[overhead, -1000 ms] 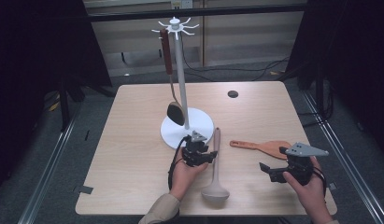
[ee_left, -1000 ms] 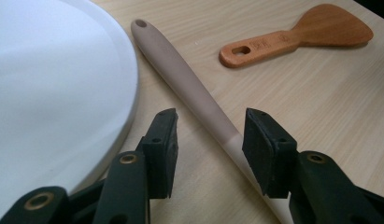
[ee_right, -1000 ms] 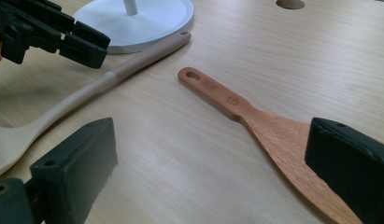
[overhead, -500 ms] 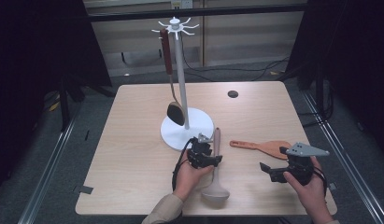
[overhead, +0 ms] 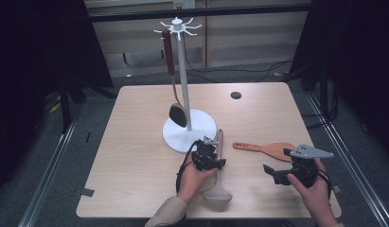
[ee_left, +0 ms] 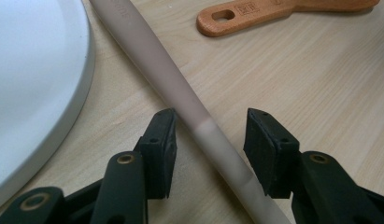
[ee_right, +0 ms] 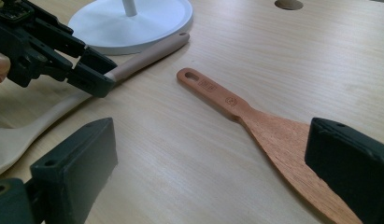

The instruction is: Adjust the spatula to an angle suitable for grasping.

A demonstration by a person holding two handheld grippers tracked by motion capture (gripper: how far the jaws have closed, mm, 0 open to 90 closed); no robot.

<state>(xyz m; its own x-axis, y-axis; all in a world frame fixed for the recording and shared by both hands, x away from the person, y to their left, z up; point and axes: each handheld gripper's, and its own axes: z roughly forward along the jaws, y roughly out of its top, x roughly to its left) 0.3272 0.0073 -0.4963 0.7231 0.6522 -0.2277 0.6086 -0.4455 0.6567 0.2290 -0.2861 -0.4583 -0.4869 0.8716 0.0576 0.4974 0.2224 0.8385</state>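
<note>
Ladle handle (ee_left: 180, 88) beside stand base (ee_left: 35, 79) rim

Beige spoon (ee_left: 189, 109) bowl cut off by frame edge; wood spatula (ee_right: 273, 128) blade partly behind tool pad

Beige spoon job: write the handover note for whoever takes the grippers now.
Left gripper: jaws astride the beige spoon handle and just been closing, pads not yet pressing; the spoon lies flat on the table, its handle end by the white stand base.
Right gripper: open, low over the table, with the wooden spatula blade lying between its jaws, not gripped.
Done: one dark spoon hangs from the stand.
Left: likely close on the beige spoon, lift and hang it, then the spatula.
</note>
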